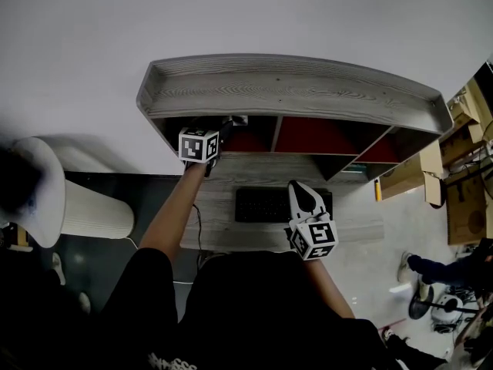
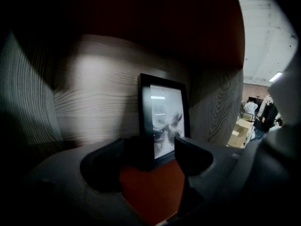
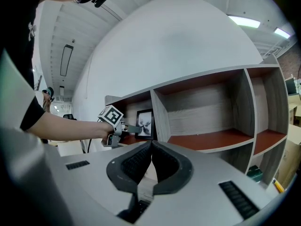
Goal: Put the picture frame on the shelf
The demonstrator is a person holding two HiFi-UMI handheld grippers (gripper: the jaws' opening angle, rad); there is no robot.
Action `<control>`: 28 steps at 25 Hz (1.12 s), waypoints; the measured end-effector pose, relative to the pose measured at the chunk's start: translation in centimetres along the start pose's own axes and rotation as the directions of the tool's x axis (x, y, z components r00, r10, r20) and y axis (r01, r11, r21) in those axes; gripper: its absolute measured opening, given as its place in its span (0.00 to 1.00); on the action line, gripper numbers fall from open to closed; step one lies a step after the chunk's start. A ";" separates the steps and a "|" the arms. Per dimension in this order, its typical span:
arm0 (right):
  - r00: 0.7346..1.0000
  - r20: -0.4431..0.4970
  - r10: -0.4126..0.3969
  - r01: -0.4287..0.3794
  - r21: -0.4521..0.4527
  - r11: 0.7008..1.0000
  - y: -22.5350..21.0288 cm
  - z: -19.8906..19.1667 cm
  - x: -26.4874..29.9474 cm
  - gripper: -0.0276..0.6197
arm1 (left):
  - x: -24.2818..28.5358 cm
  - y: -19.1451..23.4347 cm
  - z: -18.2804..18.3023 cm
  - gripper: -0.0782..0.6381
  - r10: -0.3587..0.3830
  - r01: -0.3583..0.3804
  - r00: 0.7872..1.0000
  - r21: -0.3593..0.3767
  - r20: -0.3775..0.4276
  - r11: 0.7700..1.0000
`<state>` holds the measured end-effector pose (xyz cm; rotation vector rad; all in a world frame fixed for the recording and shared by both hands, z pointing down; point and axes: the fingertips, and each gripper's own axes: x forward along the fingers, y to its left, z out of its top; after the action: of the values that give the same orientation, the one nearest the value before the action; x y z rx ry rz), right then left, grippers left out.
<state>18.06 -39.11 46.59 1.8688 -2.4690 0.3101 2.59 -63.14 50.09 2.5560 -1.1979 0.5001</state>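
From above the shelf (image 1: 293, 91) we looked steeply down; the left gripper view sat close inside it, the right stood back; both caught the picture frame (image 2: 164, 119).

- Shelf (image 1: 293, 91): pale grey wood grain on top, sides, dividers and back panels; red-brown compartment floors.
- Picture frame (image 2: 162, 121): black moulding, white mat, grey-and-black print.
- Left gripper (image 2: 153, 150): dark grey to near-black.
- Right gripper (image 3: 151, 145): light grey body, black ribbed pads.
- Marker cubes (image 1: 199, 145), one on each gripper: black square patterns on white.
- Tabletop (image 1: 231, 168): grey wood grain, matching the shelf.
- Keyboard (image 1: 262, 204): black.
- Wall (image 1: 246, 14): plain white.
- Sleeve (image 1: 146, 284): black.
- Ribbed cylinder (image 1: 96, 206), 9 o'clock in the head view: off-white with fine ribs.
- Cardboard boxes (image 1: 462, 199), 3 o'clock: tan.
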 end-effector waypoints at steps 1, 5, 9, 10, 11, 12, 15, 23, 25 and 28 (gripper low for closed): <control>1.000 0.002 0.001 -0.001 -0.003 1.000 0.2 0.2 -0.1 0.06 | -0.3 -0.2 -0.1 0.57 -0.004 0.004 1.000 -0.002 0.001 1.000; 1.000 0.006 0.002 -0.002 -0.019 1.000 1.1 0.5 -0.7 0.06 | -2.4 -1.1 -0.1 0.57 -0.021 0.022 0.999 -0.024 0.041 0.999; 1.000 0.003 -0.001 0.001 -0.025 1.000 2.0 -0.1 -1.4 0.06 | -5.6 -2.1 -0.5 0.57 -0.021 0.027 0.995 -0.065 0.100 0.998; 1.000 0.003 -0.002 0.002 -0.027 1.000 2.3 -0.2 -1.7 0.06 | -6.7 -2.6 -0.6 0.57 -0.029 0.038 0.993 -0.077 0.118 0.996; 1.000 0.003 -0.004 0.004 -0.027 1.000 2.6 -0.3 -2.0 0.06 | -7.8 -3.3 -0.6 0.57 -0.039 0.052 0.990 -0.087 0.137 0.995; 1.000 0.003 -0.005 0.005 -0.025 1.000 3.1 -0.3 -2.3 0.06 | -9.1 -4.0 -0.8 0.57 -0.050 0.065 0.987 -0.095 0.156 0.993; 1.000 -0.002 -0.013 0.013 -0.020 1.000 4.6 -0.6 -3.7 0.06 | -13.4 -5.7 -1.4 0.56 -0.062 0.084 0.977 -0.102 0.205 0.991; 1.000 -0.029 -0.008 0.008 -0.021 1.000 11.1 -2.9 -9.4 0.06 | -27.4 -10.3 -6.3 0.26 -0.081 0.116 0.950 -0.100 0.303 0.988; 0.999 -0.038 -0.009 0.008 -0.021 1.000 12.9 -3.8 -11.0 0.06 | -30.6 -11.6 -8.2 0.21 -0.089 0.129 0.945 -0.109 0.314 0.986; 1.000 -0.028 0.008 -0.008 -0.009 1.000 15.8 -4.6 -14.3 0.06 | -35.1 -13.8 -11.2 0.16 -0.123 0.178 0.935 -0.140 0.332 0.974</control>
<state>6.50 -20.66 46.87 1.8391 -2.4567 0.3224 -9.83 -26.26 44.12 2.6192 -1.0742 -0.0568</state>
